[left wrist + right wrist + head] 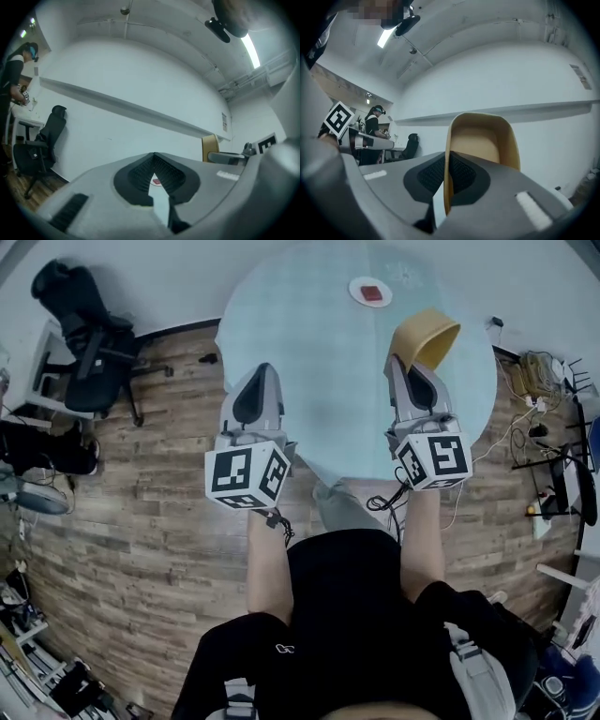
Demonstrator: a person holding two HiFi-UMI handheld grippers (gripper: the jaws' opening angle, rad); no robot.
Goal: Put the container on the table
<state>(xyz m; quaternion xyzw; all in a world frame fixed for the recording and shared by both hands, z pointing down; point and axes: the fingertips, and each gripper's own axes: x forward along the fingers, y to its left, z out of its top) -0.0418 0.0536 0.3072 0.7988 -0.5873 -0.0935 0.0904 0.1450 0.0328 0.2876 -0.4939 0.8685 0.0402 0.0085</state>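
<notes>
A yellow plastic container (427,334) hangs tilted over the right part of the round pale-blue table (309,343). My right gripper (396,360) is shut on its near wall. In the right gripper view the wall (480,140) stands upright between the dark pads (461,173). My left gripper (265,368) hovers over the table's left part, shut with nothing in it; its tips (153,157) meet. The left gripper view also shows the container (209,143) at the right.
A small white plate with a red piece (372,292) lies at the table's far side. A black office chair (84,343) stands at the left on the wood floor. Cables and clutter (534,399) lie at the right. A person (372,126) stands far off.
</notes>
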